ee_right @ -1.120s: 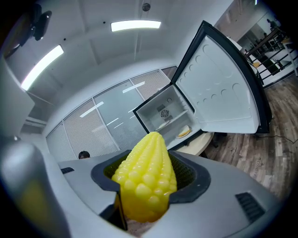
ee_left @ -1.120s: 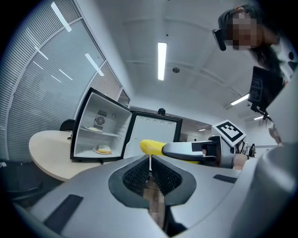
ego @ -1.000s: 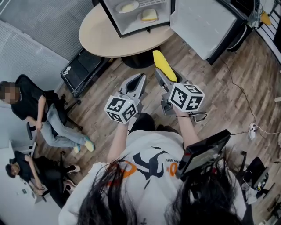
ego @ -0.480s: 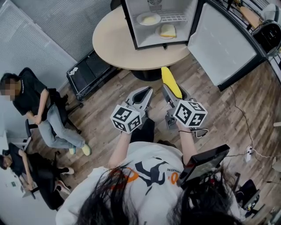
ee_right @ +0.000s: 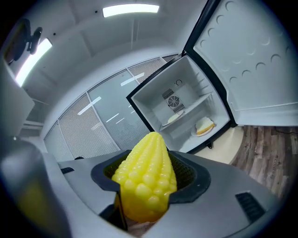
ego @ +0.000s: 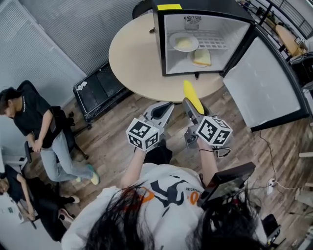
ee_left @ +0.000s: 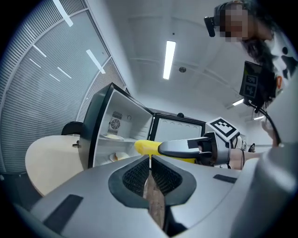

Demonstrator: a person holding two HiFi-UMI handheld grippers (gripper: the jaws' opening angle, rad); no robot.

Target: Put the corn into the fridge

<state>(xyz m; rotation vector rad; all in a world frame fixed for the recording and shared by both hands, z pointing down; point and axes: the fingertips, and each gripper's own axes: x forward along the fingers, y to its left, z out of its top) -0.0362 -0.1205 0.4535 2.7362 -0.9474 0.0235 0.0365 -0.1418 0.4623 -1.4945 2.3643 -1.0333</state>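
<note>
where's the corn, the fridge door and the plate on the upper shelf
corn (ee_right: pixel 146 179), right gripper view, middle of the yellow kernels
fridge door (ego: pixel 264 85), head view, its white inner panel
plate (ego: pixel 171 40), head view, its left rim

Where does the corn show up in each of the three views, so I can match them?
Head view: corn just above centre, below the open fridge.
Left gripper view: corn at centre, lying level in front of the fridge.
Right gripper view: corn at bottom centre, clamped between the jaws, tip towards the fridge.
Shared landmark: the open fridge.
</note>
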